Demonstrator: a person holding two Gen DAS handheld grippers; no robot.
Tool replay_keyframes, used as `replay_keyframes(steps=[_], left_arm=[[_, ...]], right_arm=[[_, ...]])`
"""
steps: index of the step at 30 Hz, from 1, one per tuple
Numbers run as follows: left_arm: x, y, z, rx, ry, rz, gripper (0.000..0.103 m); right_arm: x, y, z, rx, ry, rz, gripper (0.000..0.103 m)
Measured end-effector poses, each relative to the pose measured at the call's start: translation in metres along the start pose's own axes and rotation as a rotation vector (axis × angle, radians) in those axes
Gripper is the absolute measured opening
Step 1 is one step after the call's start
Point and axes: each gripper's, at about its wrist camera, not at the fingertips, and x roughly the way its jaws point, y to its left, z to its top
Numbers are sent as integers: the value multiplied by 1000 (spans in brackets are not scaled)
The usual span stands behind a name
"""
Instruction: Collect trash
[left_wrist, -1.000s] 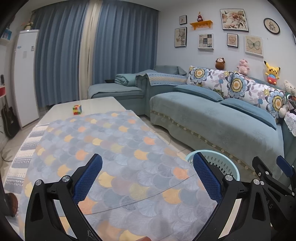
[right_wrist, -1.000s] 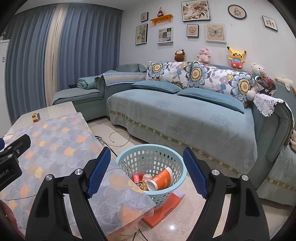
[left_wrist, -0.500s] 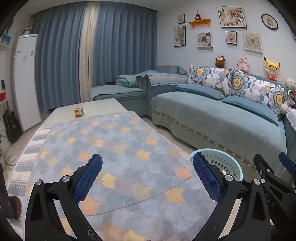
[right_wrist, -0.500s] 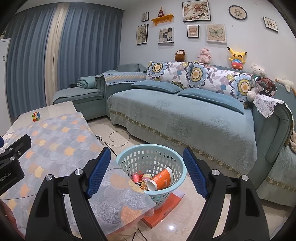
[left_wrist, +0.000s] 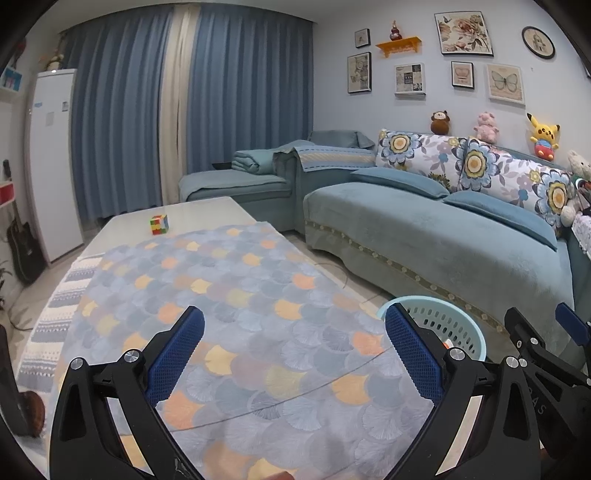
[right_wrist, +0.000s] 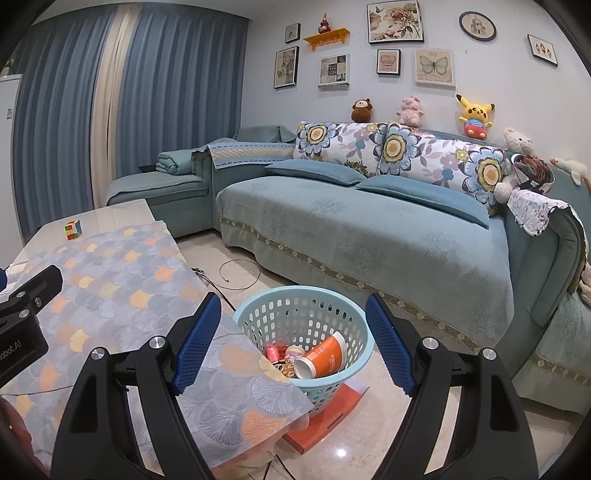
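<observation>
Left wrist view. The left gripper (left_wrist: 293, 345) hangs over the table (left_wrist: 207, 210), its jaws spread wide with nothing between them. Under it lies the patterned cloth (left_wrist: 236, 295), bare of litter; the only loose object on the table is a puzzle cube (left_wrist: 159, 224) at the far end, well apart from the gripper. The rim of the basket (left_wrist: 443, 314) shows past the table's right edge, in front of the sofa (left_wrist: 424, 236), and part of the right gripper (left_wrist: 546, 343) enters at lower right.

Right wrist view. The right gripper (right_wrist: 293, 341) is likewise wide open and empty, aimed at the basket (right_wrist: 306, 295), which stands on the floor on an orange base just beside the table corner. The trash (right_wrist: 317, 360) lies inside: a paper cup on its side and small wrappers. A cable (right_wrist: 240, 273) lies on the floor between table and sofa.

Judged step: collection appears nearly or wholly complete, since no litter is visible outside the basket. The next move calls for a scan for remaining items; the cube is probably not trash, and the cable's status cannot be told.
</observation>
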Motion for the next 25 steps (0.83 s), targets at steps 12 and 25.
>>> replay_keyframes(steps=[12,25], left_arm=[[1,3,1,26,-11,13,95],[5,19,3,4,1,12,96]], right_arm=[[4,1,0,-1,14,13,76],[4,0,1,-8,15,2,76]])
